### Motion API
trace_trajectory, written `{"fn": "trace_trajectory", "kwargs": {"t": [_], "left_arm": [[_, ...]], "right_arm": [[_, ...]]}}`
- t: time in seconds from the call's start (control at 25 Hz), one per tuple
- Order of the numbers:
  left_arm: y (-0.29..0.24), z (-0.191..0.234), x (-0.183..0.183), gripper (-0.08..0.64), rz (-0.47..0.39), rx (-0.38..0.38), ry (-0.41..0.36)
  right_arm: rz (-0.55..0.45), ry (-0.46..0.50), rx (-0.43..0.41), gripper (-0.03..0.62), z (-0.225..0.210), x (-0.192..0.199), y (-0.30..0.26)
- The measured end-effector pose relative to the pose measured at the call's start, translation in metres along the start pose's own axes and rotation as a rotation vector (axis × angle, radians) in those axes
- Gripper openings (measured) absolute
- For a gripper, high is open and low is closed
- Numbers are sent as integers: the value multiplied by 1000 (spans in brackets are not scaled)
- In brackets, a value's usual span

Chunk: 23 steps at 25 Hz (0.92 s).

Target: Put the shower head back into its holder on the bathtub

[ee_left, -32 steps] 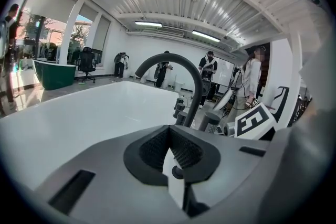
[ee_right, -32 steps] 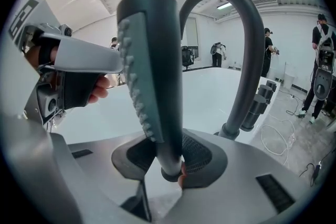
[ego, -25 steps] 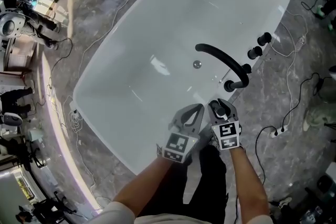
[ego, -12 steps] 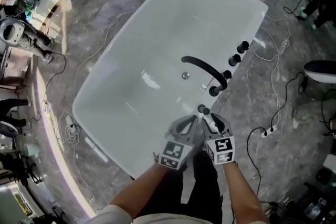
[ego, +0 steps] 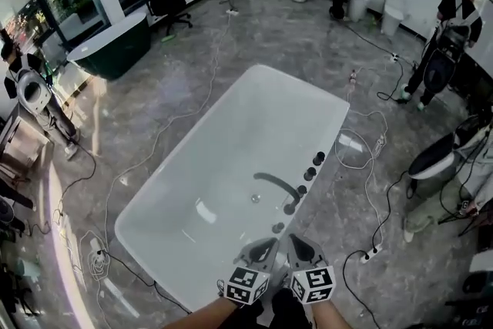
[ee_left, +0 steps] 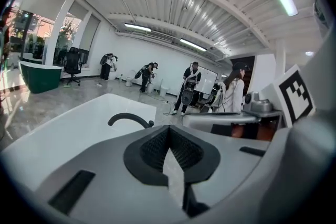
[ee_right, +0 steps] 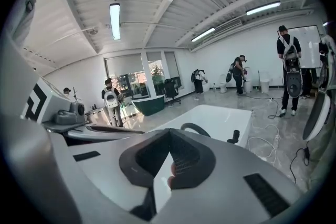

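Your left gripper (ego: 263,249) and right gripper (ego: 297,243) sit side by side just off the near end of the long white oval bathtub (ego: 231,127), both aimed along it. The left one's jaws are pressed together with nothing between them. The right one's jaws have just been closing and now meet as well, also on nothing.

The shower head (ego: 278,227) is on the bathtub's right-hand rim, at the end nearest you and just beyond your right gripper's tips. From the head view it shows only as a small dark round cap. You see it from above, so you cannot tell its long axis or which way it points.

Further along the same rim stands the black curved spout (ego: 273,182), which arcs from its base on the rim out over the basin. Beyond it are two black round knobs (ego: 315,166), in line with the shower head and the spout base.

Neither gripper touches the bathtub or anything on its rim.
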<state>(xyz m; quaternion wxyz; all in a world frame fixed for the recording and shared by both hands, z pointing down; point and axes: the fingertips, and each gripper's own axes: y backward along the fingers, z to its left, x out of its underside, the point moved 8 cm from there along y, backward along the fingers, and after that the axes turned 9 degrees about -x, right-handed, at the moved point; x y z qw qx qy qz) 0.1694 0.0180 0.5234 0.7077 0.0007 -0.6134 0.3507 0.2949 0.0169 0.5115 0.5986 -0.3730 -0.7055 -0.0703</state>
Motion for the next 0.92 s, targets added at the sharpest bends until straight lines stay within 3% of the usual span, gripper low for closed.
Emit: {"fn": "trace_trajectory", "kwargs": {"t": [0.2, 0.48, 0.92], "left_arm": [[17, -24, -28, 6, -41, 16, -6], [15, -43, -54, 5, -78, -16, -27], [1, -80, -71, 5, -98, -63, -21]], "right_arm": [[-43, 25, 15, 14, 3, -26, 27], [-47, 104, -26, 14, -4, -52, 37], [-65, 161, -93, 12, -29, -83, 57]]}}
